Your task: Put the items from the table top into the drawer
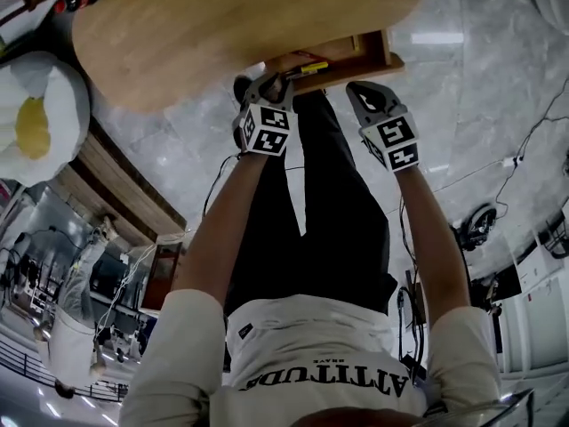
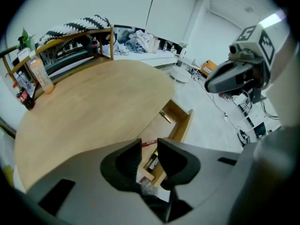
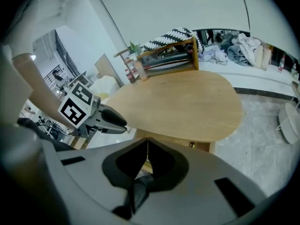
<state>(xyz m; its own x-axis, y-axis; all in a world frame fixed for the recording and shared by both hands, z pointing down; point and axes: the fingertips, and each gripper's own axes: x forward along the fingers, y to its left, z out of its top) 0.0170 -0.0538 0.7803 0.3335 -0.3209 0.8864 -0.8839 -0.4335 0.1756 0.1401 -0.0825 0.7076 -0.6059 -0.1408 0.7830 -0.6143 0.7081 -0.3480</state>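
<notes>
Drawer (image 1: 356,59) open below table (image 1: 222,25) edge; left gripper (image 2: 149,154) jaws spread, right gripper (image 3: 147,150) pressed together

You stand on a grey marbled floor (image 1: 462,78). White walls (image 3: 178,8) close the room beyond the oval wooden table (image 3: 187,102). At the table's far edge stands a wooden rack (image 3: 171,55) topped by a zebra-striped cushion (image 3: 176,34). Behind it, clothes (image 3: 246,46) lie heaped on a white ledge. A strip light (image 2: 272,20) glows overhead.

The table (image 1: 222,25) runs off the head view's top edge. It hides most of the drawer (image 1: 360,59), whose contents (image 1: 309,68) are too small to name.
</notes>
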